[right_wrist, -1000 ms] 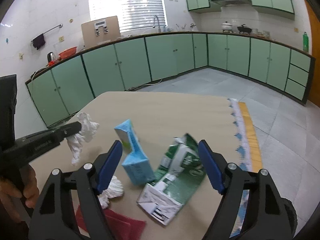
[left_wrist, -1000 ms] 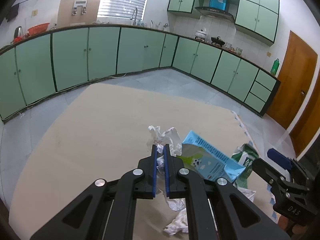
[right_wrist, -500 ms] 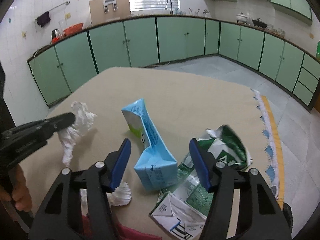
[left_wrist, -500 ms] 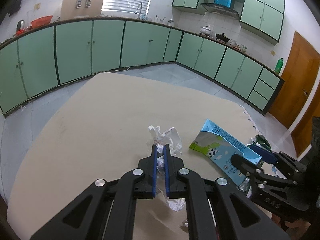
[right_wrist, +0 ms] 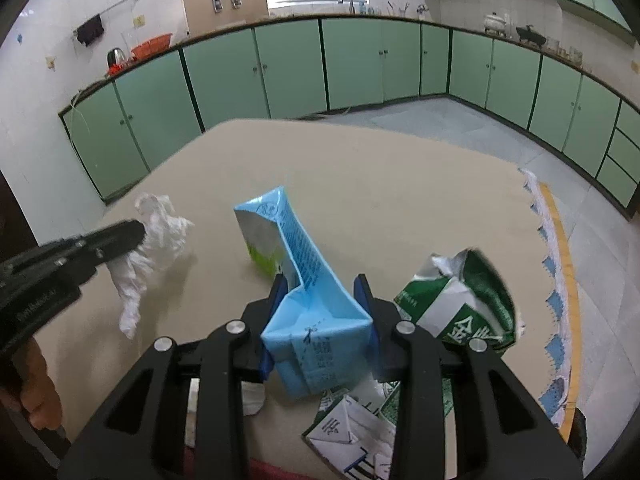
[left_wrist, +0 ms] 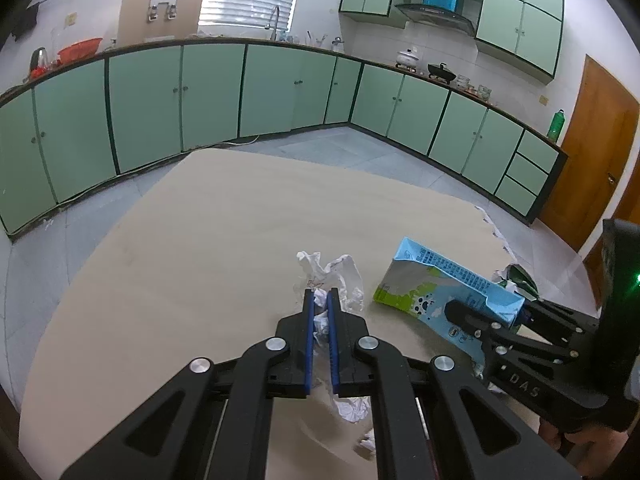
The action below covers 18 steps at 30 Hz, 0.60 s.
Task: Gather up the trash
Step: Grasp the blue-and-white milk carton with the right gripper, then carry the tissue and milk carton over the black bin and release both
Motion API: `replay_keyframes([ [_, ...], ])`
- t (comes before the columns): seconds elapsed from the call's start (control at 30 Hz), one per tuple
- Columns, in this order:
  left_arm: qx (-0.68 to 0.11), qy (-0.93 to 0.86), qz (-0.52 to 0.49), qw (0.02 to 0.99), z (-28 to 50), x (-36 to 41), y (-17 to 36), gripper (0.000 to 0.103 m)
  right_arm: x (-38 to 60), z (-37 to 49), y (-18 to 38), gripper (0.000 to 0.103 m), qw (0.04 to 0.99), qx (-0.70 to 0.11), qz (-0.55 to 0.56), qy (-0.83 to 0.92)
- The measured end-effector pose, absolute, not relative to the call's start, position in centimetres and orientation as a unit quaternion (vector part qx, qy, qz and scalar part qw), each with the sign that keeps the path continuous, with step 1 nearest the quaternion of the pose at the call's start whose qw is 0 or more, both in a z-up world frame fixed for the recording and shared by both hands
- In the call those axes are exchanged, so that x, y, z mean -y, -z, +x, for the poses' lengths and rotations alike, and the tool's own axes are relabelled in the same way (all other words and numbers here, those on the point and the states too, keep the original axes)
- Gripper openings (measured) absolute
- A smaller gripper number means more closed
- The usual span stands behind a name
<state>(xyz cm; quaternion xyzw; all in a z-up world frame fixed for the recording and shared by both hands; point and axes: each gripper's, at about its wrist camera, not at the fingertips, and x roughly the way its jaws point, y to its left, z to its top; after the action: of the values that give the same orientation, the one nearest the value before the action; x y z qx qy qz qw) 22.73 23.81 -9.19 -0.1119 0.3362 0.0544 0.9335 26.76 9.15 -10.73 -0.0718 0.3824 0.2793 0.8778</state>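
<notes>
The left gripper (left_wrist: 320, 300) pinches crumpled tissue (left_wrist: 330, 276). The right gripper (right_wrist: 320, 286) is closing around the blue carton (right_wrist: 308, 292). A crushed green carton (right_wrist: 460, 300) lies just beside it on the table (right_wrist: 400, 184).

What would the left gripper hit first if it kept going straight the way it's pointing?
The left gripper, shut on a crumpled tissue, points down toward the bare table. Nothing else seems to lie ahead, so likely the tabletop first, though depth is unclear.

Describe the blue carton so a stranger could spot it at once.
On the beige table in the green-cabinet kitchen, find the litter near its front edge. The light blue carton lies on its side between the right gripper's closing jaws. Unlike the crushed dark green carton beside it and the white crumpled paper, it keeps its boxy shape.
</notes>
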Motion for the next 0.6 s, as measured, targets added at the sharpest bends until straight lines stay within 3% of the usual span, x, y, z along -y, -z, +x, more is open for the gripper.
replay_keyframes([
  [0.6, -0.291, 0.009, -0.089, 0.953, 21.0, -17.8, 4.1, 0.006, -0.5, 22.6, 2.5, 0.033, 0.918, -0.300, -0.031, -0.258],
])
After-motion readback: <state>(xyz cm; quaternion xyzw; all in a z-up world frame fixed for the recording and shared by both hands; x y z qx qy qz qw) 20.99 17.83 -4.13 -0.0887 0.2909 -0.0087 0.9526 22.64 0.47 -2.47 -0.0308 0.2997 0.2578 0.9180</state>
